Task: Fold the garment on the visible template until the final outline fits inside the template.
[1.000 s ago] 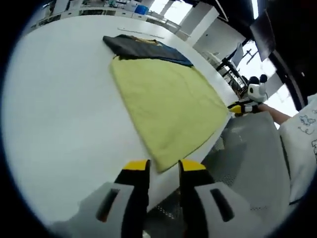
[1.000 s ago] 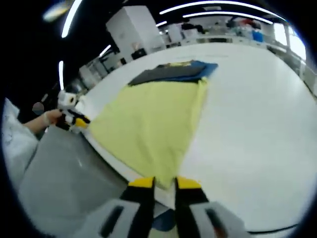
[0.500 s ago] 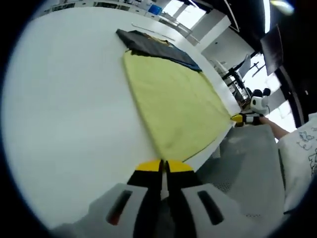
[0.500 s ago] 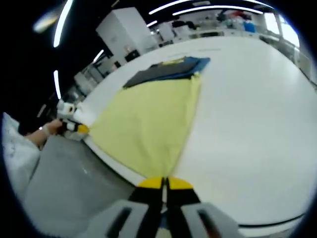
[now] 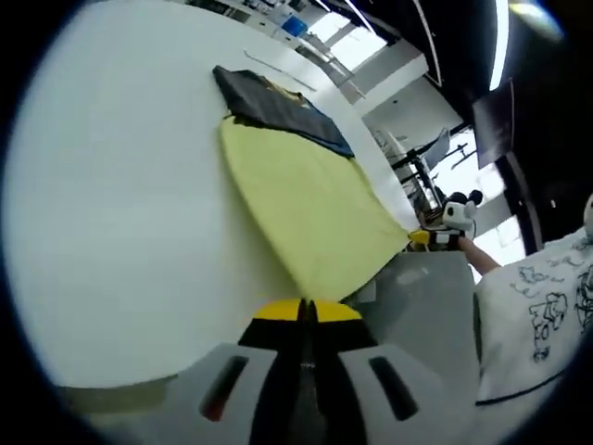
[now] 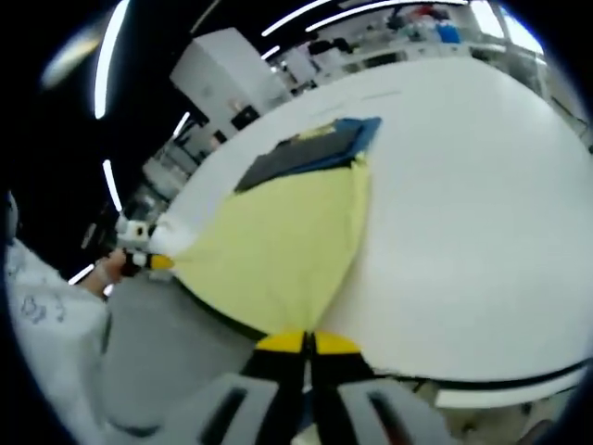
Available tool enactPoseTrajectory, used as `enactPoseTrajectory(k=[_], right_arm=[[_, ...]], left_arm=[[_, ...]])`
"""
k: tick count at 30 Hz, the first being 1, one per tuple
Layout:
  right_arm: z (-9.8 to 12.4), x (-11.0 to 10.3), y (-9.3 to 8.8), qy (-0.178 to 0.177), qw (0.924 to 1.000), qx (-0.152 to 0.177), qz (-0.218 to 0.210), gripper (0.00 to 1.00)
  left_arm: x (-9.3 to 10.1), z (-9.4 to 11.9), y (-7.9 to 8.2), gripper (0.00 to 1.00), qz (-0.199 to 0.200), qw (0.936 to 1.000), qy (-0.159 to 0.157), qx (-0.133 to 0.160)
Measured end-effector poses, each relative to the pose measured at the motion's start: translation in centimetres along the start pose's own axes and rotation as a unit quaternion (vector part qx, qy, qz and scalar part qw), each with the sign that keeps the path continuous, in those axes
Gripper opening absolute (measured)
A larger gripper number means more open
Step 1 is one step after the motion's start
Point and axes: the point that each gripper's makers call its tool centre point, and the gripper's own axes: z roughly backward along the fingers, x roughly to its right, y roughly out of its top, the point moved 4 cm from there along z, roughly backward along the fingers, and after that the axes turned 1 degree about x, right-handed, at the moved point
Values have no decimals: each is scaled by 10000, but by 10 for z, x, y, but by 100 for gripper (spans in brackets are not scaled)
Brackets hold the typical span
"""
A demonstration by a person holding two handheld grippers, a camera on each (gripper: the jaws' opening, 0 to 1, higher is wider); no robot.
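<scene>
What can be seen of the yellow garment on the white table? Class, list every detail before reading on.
The yellow garment is a pale yellow-green cloth with a soft, slightly nubby look, spread flat on the white table in one roughly four-sided sheet. Its far edge meets a dark folded cloth with blue and a little yellow showing. Its near edge lies along the table's edge, and both near corners are pinched: one by the left gripper, the other by the right gripper, each with jaws closed together.

Pale yellow garment (image 5: 306,209), dark navy-and-blue template (image 5: 278,104), white table (image 5: 120,176), yellow-tipped black left gripper (image 5: 304,311)
</scene>
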Motion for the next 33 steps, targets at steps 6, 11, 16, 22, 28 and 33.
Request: enactPoseTrajectory(k=[6,11,16,22,28,33], right_arm=[[8,-11,-1,118,9997,42,-209,0],[12,-15,5,219,9990,165,-352,0],[13,-12,27,396,9958,502,-658,0],[16,-13,70,610,9909,988,-679,0],[10,-3,134,767,9801,1684,-721,0],[-3,5,179,706,9766,1934,-624,0]], left_arm=[[15,8,-3,0,233,9996,-161,-20],[16,10,-1,0,233,9996,-151,15],[15,11,21,0,288,9988,-247,316],[13,15,78,0,-130,9949,-257,969],[4,10,134,0,-292,9873,-253,1544],[-8,0,181,0,-409,9791,-89,1988]])
